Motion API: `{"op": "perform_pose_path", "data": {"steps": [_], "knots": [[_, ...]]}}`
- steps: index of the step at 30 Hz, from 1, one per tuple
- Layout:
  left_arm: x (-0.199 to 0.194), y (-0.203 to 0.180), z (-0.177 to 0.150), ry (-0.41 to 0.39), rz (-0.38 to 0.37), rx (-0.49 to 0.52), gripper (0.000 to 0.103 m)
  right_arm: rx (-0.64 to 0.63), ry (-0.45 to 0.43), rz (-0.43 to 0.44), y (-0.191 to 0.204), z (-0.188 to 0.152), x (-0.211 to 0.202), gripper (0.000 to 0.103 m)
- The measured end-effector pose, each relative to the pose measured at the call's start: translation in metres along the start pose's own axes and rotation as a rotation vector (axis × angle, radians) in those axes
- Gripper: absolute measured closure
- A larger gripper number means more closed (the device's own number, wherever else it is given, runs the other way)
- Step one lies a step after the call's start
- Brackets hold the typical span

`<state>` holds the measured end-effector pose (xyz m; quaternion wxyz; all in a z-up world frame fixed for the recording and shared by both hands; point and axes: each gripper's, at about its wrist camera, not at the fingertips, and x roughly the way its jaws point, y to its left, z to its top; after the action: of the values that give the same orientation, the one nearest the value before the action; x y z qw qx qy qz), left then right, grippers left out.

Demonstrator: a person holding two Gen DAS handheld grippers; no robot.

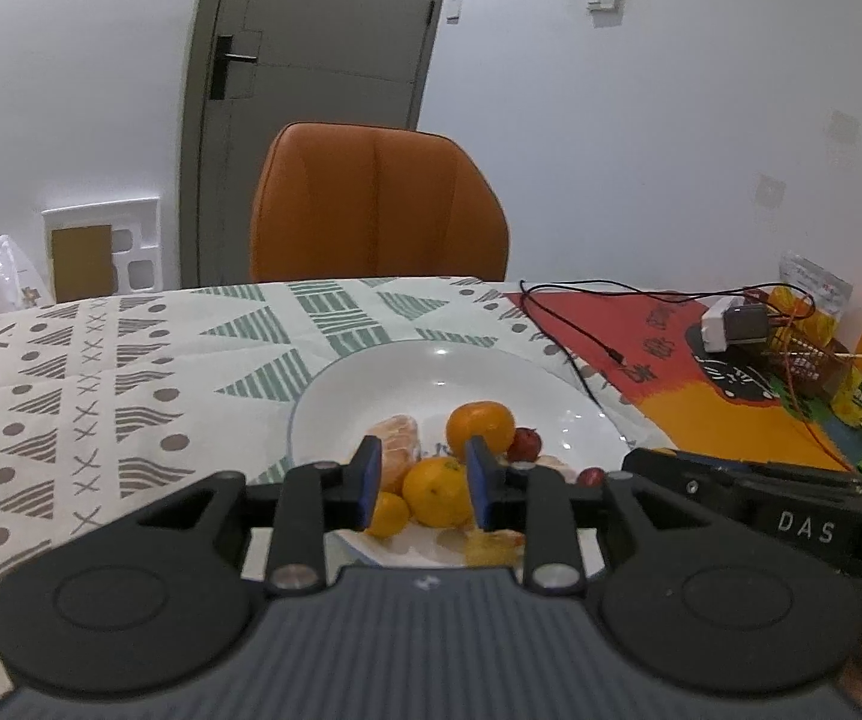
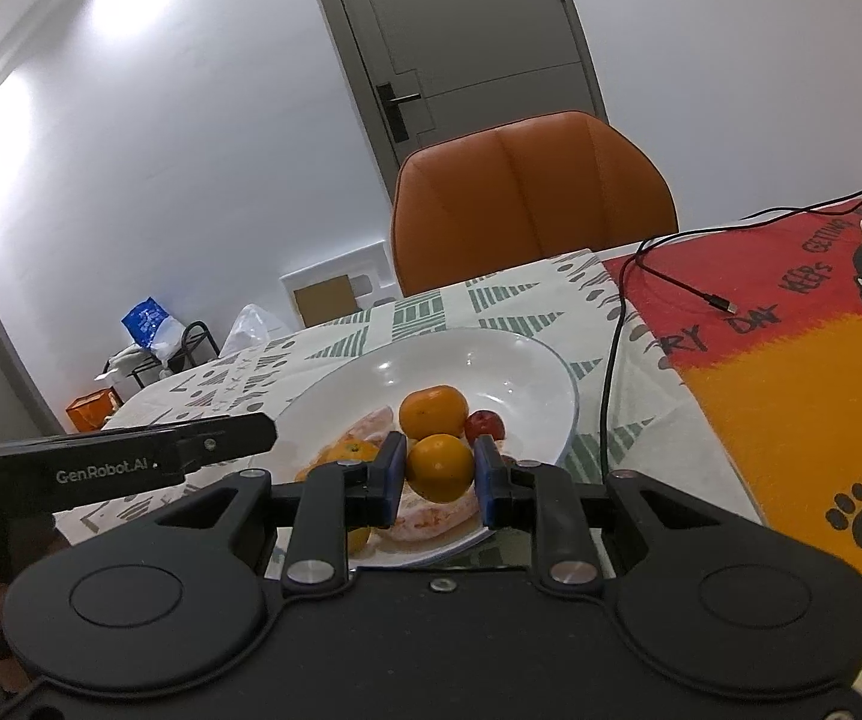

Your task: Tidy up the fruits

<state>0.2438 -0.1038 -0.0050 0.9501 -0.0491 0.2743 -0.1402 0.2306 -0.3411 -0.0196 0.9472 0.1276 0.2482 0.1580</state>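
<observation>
White plate [image 1: 371, 372] on the bench, fruit heaped at its near side.
An orange [image 2: 440, 467] is framed by both grippers' narrowly parted jaws; whether it is clamped cannot be told.

One white plate [image 1: 371, 372] sits on the patterned tablecloth [image 1: 101, 396], and on it lie at least three whole oranges: one at the back [image 1: 480, 425], one in the middle [image 1: 438, 491] and a smaller one at the near left [image 1: 388, 515]. With them are two small red fruits [image 1: 524, 443] [image 1: 590, 476] and at least two peeled orange pieces [image 1: 398, 441] [image 2: 431, 519]. Around the table there is one orange chair [image 1: 377, 204], one grey door [image 1: 317, 48], one black cable [image 2: 617, 324], one white charger block [image 1: 722, 324], and two grippers [image 1: 425, 489] [image 2: 438, 480].
</observation>
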Motion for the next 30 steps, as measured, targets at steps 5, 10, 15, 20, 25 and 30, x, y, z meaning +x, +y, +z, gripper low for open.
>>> {"op": "perform_pose_path", "data": {"steps": [5,10,15,20,25,30], "knots": [[-0.002,0.008,0.0,0.001,0.019,-0.019,0.057,-0.001,0.003,0.008,0.0,0.001,0.008,0.08],[-0.006,0.015,0.002,-0.008,0.047,-0.037,0.043,-0.005,0.005,0.016,0.002,0.003,0.016,0.08],[-0.012,0.022,0.004,-0.012,0.067,-0.057,0.031,-0.013,-0.008,0.026,0.006,0.009,0.021,0.079],[-0.019,0.027,0.004,-0.022,0.098,-0.075,0.022,-0.024,-0.019,0.037,0.011,0.01,0.017,0.068],[-0.029,0.032,0.003,-0.046,0.121,-0.11,0.018,-0.038,-0.007,0.034,0.016,0.005,0.008,0.047],[-0.04,0.036,0.002,-0.064,0.134,-0.125,0.012,-0.048,-0.014,0.036,0.021,0.0,-0.005,0.031]]}}
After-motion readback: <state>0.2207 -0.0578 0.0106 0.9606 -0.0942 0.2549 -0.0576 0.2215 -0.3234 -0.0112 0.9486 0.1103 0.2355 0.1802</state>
